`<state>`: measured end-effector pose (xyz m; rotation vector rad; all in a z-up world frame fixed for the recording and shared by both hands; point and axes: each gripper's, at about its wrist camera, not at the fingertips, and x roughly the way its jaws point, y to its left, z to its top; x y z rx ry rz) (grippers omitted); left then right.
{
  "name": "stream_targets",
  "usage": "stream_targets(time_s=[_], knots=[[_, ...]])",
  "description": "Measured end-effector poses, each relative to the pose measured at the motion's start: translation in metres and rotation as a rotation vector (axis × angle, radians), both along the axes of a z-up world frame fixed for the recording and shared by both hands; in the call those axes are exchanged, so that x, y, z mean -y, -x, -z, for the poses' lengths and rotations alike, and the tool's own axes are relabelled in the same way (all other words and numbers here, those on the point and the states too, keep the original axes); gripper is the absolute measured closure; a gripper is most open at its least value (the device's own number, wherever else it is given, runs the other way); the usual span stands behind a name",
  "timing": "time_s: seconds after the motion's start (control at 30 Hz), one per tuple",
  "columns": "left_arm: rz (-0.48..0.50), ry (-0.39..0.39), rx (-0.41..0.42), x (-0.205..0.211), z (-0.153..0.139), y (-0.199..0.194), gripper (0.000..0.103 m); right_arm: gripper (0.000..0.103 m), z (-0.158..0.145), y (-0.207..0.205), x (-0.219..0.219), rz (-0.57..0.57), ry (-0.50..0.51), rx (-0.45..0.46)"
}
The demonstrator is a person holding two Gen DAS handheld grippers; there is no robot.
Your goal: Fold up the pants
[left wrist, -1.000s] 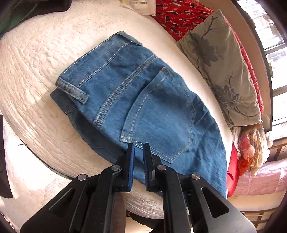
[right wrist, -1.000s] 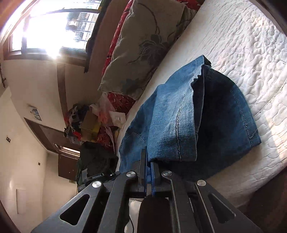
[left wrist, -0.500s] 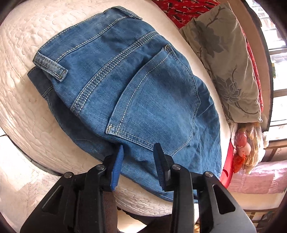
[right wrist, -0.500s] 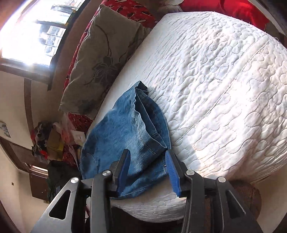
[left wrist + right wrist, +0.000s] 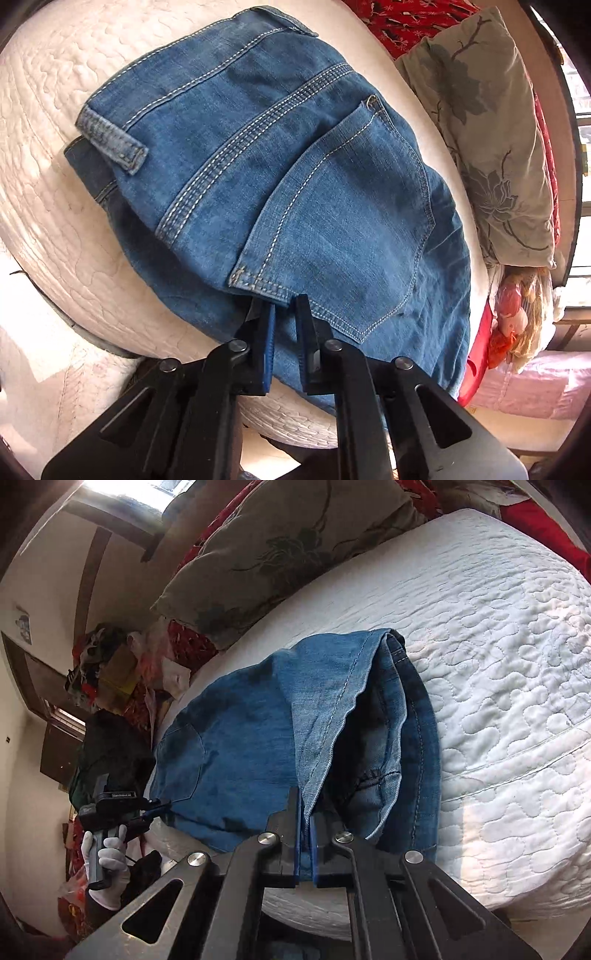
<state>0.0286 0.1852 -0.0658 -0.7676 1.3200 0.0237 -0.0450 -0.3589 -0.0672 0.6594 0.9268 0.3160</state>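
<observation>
1. A pair of blue jeans (image 5: 280,177) lay folded on a white quilted mattress (image 5: 55,229), near the mattress edge closest to the person

2. In the left wrist view the seat of the jeans faced up, with a back pocket (image 5: 343,225) stitched in pale thread and a belt loop (image 5: 110,138) at the waistband toward the left

3. The left gripper (image 5: 284,314) pointed steeply down at the near edge of the jeans; its blue-padded fingers stood narrow, pinched on the denim just below the lower corner of the pocket

4. In the right wrist view the other end of the jeans (image 5: 295,731) showed as stacked layers, with a leg hem (image 5: 373,782) gaping open and dark inside

5. The right gripper (image 5: 304,812) had its fingers drawn nearly together, clamped on a thin upper layer of denim that rose in a fold from between the pads

6. Far left in the right wrist view, a white-gloved hand (image 5: 107,860) held the handle of the left gripper (image 5: 147,808), whose tip met the near edge of the jeans

7. A grey pillow (image 5: 491,147) with a dark flower print lay along the far side of the mattress, apart from the jeans, with red patterned cloth (image 5: 406,22) beside it

8. A heap of clothes and bags (image 5: 107,672) sat past the end of the bed, against the wall
</observation>
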Motion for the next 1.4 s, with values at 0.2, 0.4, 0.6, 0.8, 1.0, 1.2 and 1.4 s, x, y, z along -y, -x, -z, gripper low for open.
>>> stream_targets(time_s=[0.2, 0.4, 0.6, 0.8, 1.0, 1.2, 1.4], knots=[[-0.051, -0.062, -0.045, -0.024, 0.014, 0.012, 0.096, 0.1, 0.025, 0.032, 0.015, 0.068, -0.085, -0.056], [-0.043, 0.071, -0.001, -0.031, 0.01, 0.019, 0.096, 0.096, 0.046, 0.024, 0.037, 0.183, -0.133, -0.103], [-0.056, 0.091, 0.04, -0.02, 0.009, 0.003, 0.057, 0.095, 0.035, 0.016, 0.031, 0.17, -0.123, -0.082], [-0.074, 0.036, 0.016, -0.009, 0.014, -0.013, 0.051, 0.078, 0.028, 0.006, 0.022, 0.151, -0.073, -0.074], [-0.041, -0.032, 0.047, -0.001, -0.014, -0.028, 0.096, 0.091, 0.023, -0.016, 0.018, 0.12, -0.093, -0.04], [-0.053, 0.004, 0.122, -0.013, -0.043, -0.008, 0.1, 0.099, 0.002, -0.003, 0.02, 0.091, -0.289, 0.04], [-0.073, 0.031, 0.15, -0.028, -0.046, 0.013, 0.1, 0.096, 0.003, 0.022, 0.036, 0.148, -0.416, 0.061]])
